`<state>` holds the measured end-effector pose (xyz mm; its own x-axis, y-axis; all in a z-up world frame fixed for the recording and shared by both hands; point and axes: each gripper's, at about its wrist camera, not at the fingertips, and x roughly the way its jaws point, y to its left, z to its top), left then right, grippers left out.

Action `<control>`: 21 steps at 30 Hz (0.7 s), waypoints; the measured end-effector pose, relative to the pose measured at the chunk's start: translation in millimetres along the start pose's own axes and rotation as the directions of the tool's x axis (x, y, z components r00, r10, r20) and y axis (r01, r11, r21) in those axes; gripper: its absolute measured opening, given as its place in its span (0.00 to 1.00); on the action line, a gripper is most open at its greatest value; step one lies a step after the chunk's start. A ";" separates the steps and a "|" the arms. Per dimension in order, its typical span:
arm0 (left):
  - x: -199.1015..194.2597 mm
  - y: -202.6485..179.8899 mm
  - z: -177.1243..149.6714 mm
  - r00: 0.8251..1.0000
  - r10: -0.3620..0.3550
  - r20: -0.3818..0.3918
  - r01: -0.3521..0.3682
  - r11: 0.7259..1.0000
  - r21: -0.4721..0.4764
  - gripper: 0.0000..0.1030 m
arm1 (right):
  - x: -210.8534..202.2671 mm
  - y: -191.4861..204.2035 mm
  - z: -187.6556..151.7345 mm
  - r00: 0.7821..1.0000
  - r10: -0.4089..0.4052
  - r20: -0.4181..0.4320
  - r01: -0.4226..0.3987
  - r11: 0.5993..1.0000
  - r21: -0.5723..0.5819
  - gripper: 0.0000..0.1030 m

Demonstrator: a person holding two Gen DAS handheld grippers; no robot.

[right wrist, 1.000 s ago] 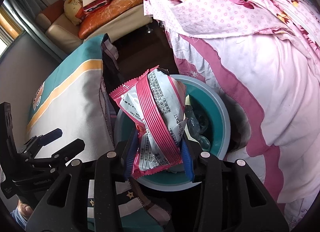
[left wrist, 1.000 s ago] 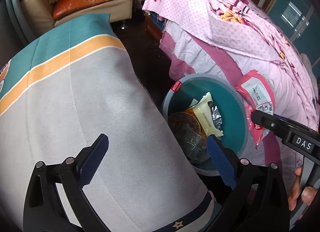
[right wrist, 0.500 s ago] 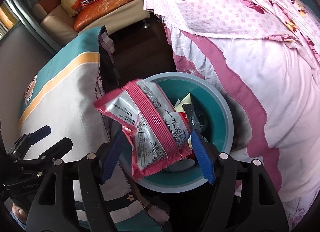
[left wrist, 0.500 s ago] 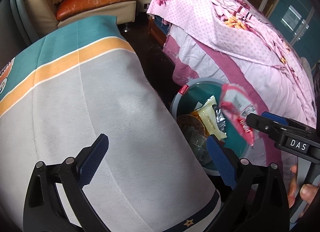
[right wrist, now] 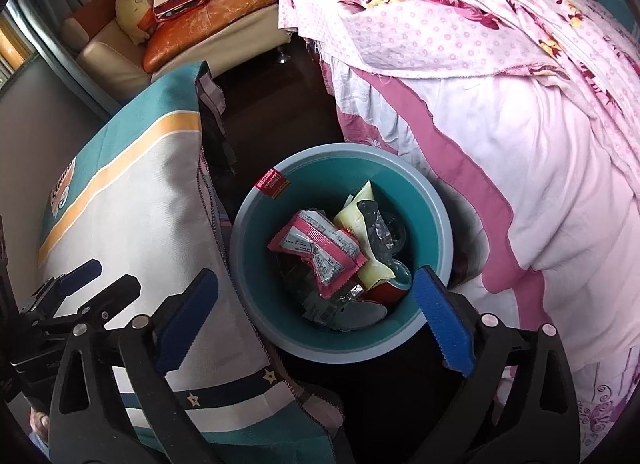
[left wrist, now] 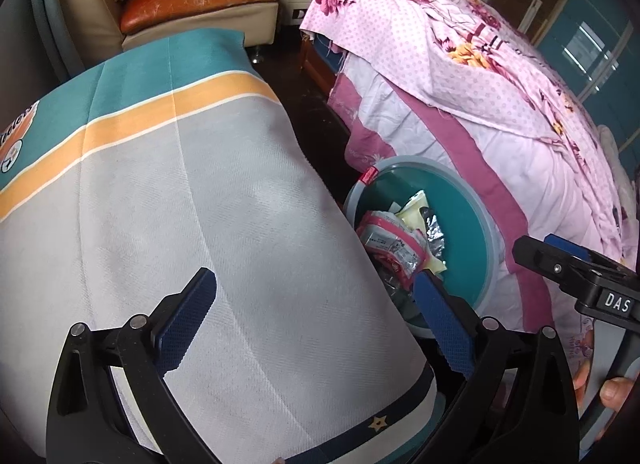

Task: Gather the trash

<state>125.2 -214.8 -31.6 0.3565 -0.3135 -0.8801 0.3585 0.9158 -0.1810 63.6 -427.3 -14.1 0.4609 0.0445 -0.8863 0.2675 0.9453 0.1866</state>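
Note:
A teal trash bin (right wrist: pixel 434 208) stands on the dark floor between two beds. A pink and white snack wrapper (right wrist: pixel 320 242) lies inside it on top of a yellow wrapper (right wrist: pixel 354 216) and other trash. My right gripper (right wrist: pixel 316 304) is open and empty above the bin's near rim. My left gripper (left wrist: pixel 314 314) is open and empty over the striped bedcover (left wrist: pixel 160 204). The bin (left wrist: pixel 476 220) and the pink wrapper (left wrist: pixel 390 242) also show in the left wrist view, with the right gripper's tip (left wrist: pixel 560 260) beside the bin.
A pink floral quilt (right wrist: pixel 500 84) hangs off the bed right of the bin. A sofa (right wrist: pixel 208 24) with cushions and a bottle-shaped pillow stands at the back. A strip of dark floor (right wrist: pixel 272 104) runs between the beds.
My right gripper opened and let go of the pink wrapper. The wrapper dropped into the bin. The left gripper has stayed open over the bedcover.

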 end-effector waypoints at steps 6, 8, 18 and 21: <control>-18.0 6.5 -7.9 1.000 0.003 0.019 -0.002 1.000 -0.020 0.96 | -19.3 25.1 -13.6 1.000 0.007 0.009 -0.006 0.996 -0.092 0.93; -24.6 8.7 -11.4 1.000 0.010 0.029 -0.009 1.000 -0.025 0.96 | -26.5 31.6 -18.5 1.000 -0.001 0.022 0.004 0.994 -0.108 0.93; -59.8 23.8 -33.0 0.997 0.036 0.070 -0.033 0.999 -0.043 0.96 | -59.6 46.8 -42.0 0.998 -0.010 0.067 0.019 0.991 -0.131 0.93; -69.4 26.7 -40.8 0.995 0.046 0.084 -0.042 0.998 -0.047 0.96 | -67.4 52.9 -50.4 0.997 -0.014 0.077 0.025 0.989 -0.146 0.93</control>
<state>74.8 -158.3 6.7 0.4438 -0.2914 -0.8474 0.3020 0.9390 -0.1647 4.0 -364.1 34.2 0.5207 0.0067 -0.8537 0.1523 0.9832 0.1006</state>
